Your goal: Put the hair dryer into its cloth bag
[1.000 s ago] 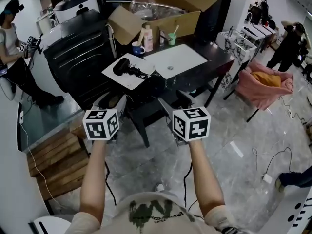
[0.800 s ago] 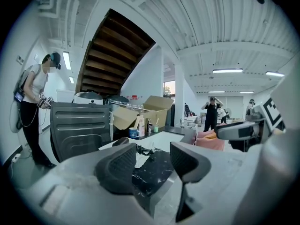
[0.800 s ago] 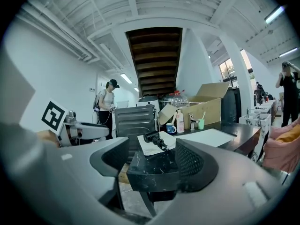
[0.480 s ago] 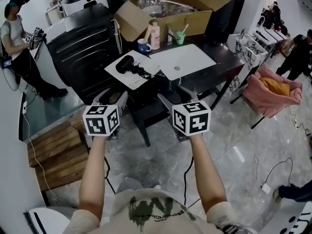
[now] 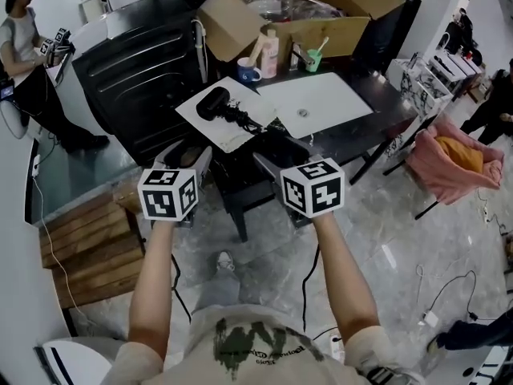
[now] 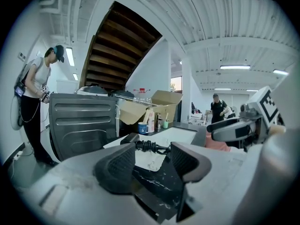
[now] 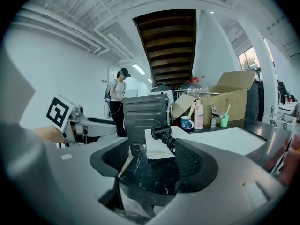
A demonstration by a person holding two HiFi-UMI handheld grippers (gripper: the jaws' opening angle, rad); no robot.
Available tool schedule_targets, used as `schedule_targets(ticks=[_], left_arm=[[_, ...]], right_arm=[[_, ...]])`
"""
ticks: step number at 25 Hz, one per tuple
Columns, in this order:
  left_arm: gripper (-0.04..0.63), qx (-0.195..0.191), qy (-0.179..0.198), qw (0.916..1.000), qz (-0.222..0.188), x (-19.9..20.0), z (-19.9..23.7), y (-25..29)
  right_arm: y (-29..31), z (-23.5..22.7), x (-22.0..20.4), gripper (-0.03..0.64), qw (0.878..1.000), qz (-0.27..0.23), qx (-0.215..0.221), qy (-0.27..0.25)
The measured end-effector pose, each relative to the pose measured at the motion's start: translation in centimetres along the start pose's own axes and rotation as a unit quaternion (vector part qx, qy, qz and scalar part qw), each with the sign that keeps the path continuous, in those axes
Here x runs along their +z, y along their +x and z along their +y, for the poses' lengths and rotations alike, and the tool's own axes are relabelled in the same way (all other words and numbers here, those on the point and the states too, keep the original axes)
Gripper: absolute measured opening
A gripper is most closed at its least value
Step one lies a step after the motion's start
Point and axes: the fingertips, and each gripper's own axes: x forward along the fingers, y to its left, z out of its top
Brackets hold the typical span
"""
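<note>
With left claw point(image 6: 152, 159) and right claw point(image 7: 150, 162) open and empty, the hair dryer point(image 5: 213, 103), on white cloth point(image 5: 230, 131) at the bench's point(image 5: 375, 104) near-left corner, is judged rigid and light (best gripped by its handle).

Both forearms stretch forward side by side, the left gripper point(image 5: 186, 152) and right gripper point(image 5: 280, 152) tilted slightly down, jaws apart, empty.

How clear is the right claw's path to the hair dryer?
Probably yes: the right claw is open and empty, and the hair dryer lies uncovered on the white cloth ahead of it, with nothing between.
</note>
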Motion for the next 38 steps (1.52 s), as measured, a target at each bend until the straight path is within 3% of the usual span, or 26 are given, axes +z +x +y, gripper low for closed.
schedule_targets(ticks=[9,15,25,33,38], left_arm=[[0.235,-0.022,0.005,0.9994,0.027,-0.3,5.7,7.1],[0.235,-0.039,0.016,0.9984,0.038,-0.1,8.4,10.7],[0.236,-0.061,0.017,0.9960,0.064,-1.0,11.2,14.5],[0.235,-0.074,0.022,0.9944,0.073,-1.1,13.2,15.9],[0.236,-0.080,0.022,0.9938,0.073,-1.0,14.0,16.7]], right_arm=[[10.4,-2.8,1.3,0.322,0.996,0.069,0.035,-0.053],[15.7,-4.3,0.9,0.324,0.985,0.127,0.053,-0.105],[21.6,-5.7,-2.1,0.324,0.966,0.217,0.075,-0.121],[25.0,-6.9,-4.2,0.352,0.950,0.270,0.066,-0.145],[26.6,-7.3,-5.6,0.353,0.944,0.293,0.065,-0.135]])
